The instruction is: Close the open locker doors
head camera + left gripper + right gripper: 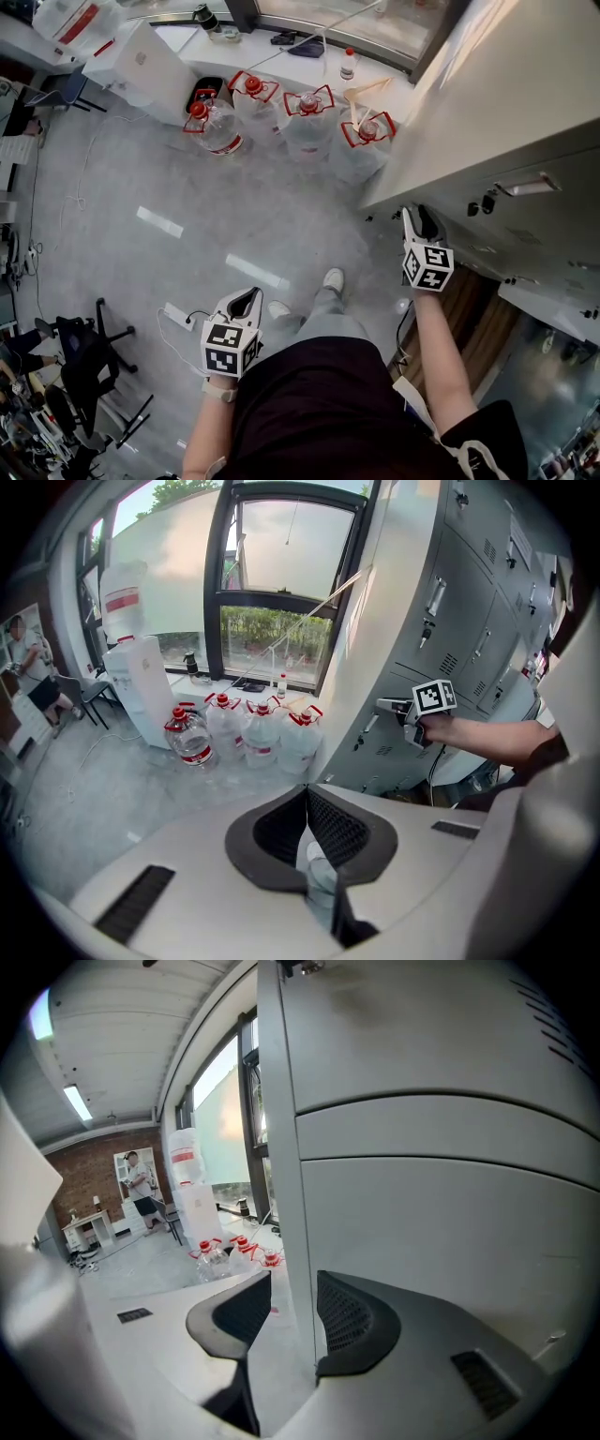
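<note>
While unclamped, door [286, 1194] inside hand-held gripper [292, 1288]

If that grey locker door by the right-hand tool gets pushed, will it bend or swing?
The locker door looks like flat painted sheet metal, so it probably stays stiff and swings as one piece. Its smooth face may let the open jaws of the right gripper slide. The tall locker cabinet looks bulky, so it likely stays put.

- Left gripper [246, 298], lower left of the head view: white shell, black-and-white marker cube [229, 348], dark honeycomb pads [337, 829].
- Right gripper [419, 217], right of centre: matching shell and cube.
- Clothing: dark top [328, 412], grey trousers [323, 314], white shoes [333, 278], pale wristband [218, 392].
</note>
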Action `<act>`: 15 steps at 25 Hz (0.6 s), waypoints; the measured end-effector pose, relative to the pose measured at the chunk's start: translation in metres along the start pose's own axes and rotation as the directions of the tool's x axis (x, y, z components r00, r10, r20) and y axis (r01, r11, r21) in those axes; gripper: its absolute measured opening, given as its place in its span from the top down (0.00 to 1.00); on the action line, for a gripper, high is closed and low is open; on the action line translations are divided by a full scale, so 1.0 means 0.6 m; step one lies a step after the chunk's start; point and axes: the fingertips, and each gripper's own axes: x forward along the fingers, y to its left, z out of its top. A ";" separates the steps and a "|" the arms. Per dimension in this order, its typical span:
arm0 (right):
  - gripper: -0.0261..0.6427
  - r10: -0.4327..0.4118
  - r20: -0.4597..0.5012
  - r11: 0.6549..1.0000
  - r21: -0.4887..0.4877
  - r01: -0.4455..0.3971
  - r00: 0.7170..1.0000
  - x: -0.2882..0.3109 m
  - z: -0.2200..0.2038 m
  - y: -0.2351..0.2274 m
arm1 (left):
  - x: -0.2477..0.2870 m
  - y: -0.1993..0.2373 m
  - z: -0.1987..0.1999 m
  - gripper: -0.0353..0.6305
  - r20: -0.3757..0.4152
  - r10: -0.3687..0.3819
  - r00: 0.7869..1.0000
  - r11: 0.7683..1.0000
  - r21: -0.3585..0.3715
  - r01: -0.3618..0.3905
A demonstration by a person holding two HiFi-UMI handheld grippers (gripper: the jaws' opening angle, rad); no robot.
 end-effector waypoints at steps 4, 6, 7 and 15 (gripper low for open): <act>0.74 0.051 0.003 0.999 -0.007 -0.051 0.999 -0.018 0.009 0.050 | -0.022 0.019 -0.006 0.92 0.026 0.014 1.000 1.000 -0.016 -0.014; 0.78 0.091 0.004 0.996 -0.013 -0.091 0.996 -0.030 0.015 0.085 | -0.034 0.030 -0.010 0.92 0.047 0.022 0.999 0.999 -0.034 -0.020; 0.80 0.110 0.004 0.994 -0.018 -0.110 0.994 -0.036 0.018 0.104 | -0.040 0.036 -0.014 0.92 0.058 0.024 0.998 0.999 -0.044 -0.022; 0.89 0.312 -0.046 0.942 -0.112 -0.315 0.949 -0.088 0.041 0.310 | -0.108 0.086 -0.028 0.92 0.180 0.052 0.982 0.995 -0.094 -0.036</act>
